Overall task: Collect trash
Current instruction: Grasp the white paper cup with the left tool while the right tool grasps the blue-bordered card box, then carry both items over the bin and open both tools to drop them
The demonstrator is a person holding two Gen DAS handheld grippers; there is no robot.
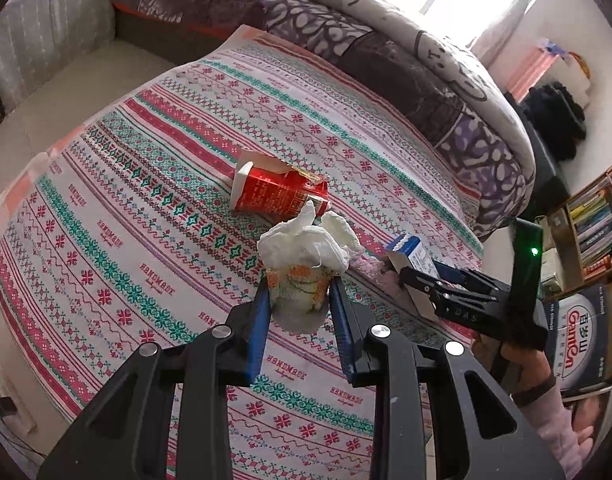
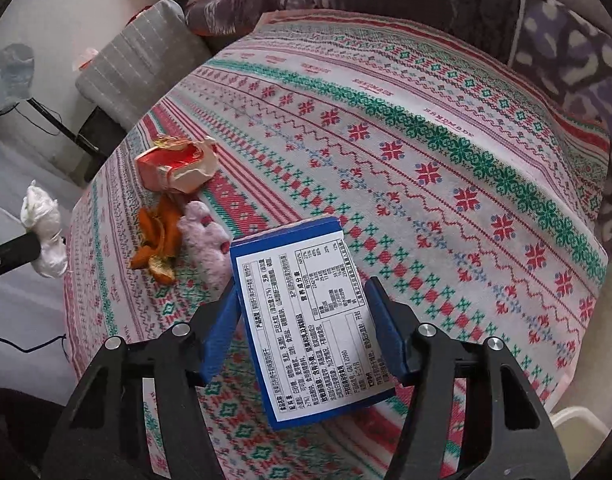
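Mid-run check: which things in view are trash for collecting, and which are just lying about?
Trash:
- tissue wad, held in the left gripper
- blue box, between the right gripper jaws
- crushed red carton
- orange peel

Lying about:
- pink plush toy
- grey pillow
- quilt
- bookshelf

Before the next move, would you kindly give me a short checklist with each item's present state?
1. Left gripper clamped on paper cup: ok.
2. Tissue seated in cup: ok.
3. Right gripper pads pressing blue box: cannot tell; box sits between them.
4. Red carton, orange peel, pink wad collected: not ok, lying on cloth.
5. Bin in view: not ok.
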